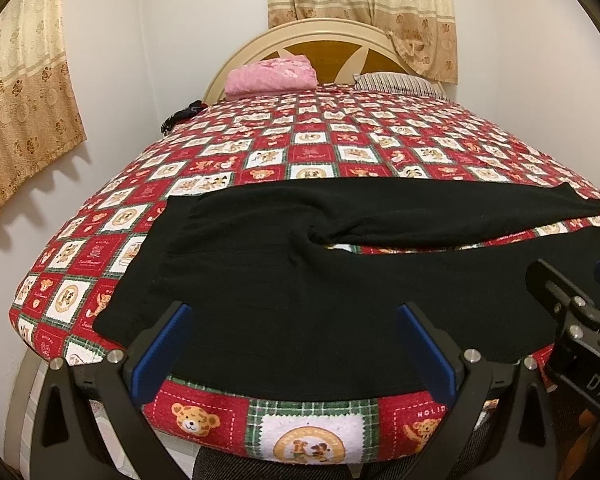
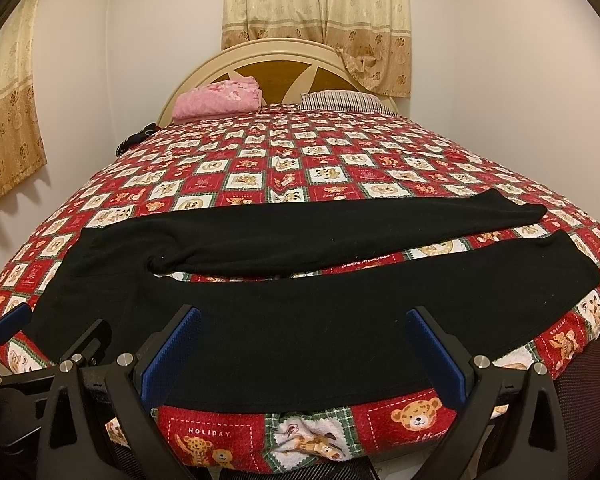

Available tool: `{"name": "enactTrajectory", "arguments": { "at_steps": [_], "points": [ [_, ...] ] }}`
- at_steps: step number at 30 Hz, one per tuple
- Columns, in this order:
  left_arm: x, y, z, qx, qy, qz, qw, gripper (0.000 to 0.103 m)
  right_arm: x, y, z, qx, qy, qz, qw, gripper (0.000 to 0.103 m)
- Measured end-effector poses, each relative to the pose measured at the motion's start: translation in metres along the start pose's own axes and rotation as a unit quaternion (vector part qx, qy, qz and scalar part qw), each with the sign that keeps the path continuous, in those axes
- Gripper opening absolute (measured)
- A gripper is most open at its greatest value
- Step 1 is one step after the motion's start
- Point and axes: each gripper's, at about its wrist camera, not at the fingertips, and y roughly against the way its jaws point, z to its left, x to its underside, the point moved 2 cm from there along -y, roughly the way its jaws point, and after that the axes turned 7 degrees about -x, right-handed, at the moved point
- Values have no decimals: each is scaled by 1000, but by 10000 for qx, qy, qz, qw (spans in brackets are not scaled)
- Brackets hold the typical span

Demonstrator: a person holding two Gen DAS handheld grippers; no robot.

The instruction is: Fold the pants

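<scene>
Surface: bed [image 1: 204,420] w/ red teddy-check quilt, fills mid frame | pants [image 1: 300,280] black, laid flat lower centre, waist left, legs spread to right | L gripper [image 1: 294,350] & R gripper [image 2: 300,354] jaws wide, nothing held, seen over near pant leg | Room: headboard [image 2: 268,50] top centre, pink blanket [image 2: 216,102] & striped pillow [image 2: 342,102] before it, curtains [image 2: 316,4] top & upper left, white walls.

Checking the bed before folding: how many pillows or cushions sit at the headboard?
2: a pink pillow on the left by the headboard, and a striped pillow to its right. Others could be hidden behind them.
</scene>
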Motion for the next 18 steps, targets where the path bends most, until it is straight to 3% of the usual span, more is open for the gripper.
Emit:
{"name": "enactTrajectory", "arguments": {
  "at_steps": [9, 18],
  "points": [
    [-7, -26, 35, -217, 2, 205, 9996, 103, -3, -7, -15, -19, -201, 58, 9998, 102],
    [-44, -77, 123, -444, 479, 484, 9967, 103, -13, -32, -30, -112, -97, 180, 9997, 102]
  ]
}}
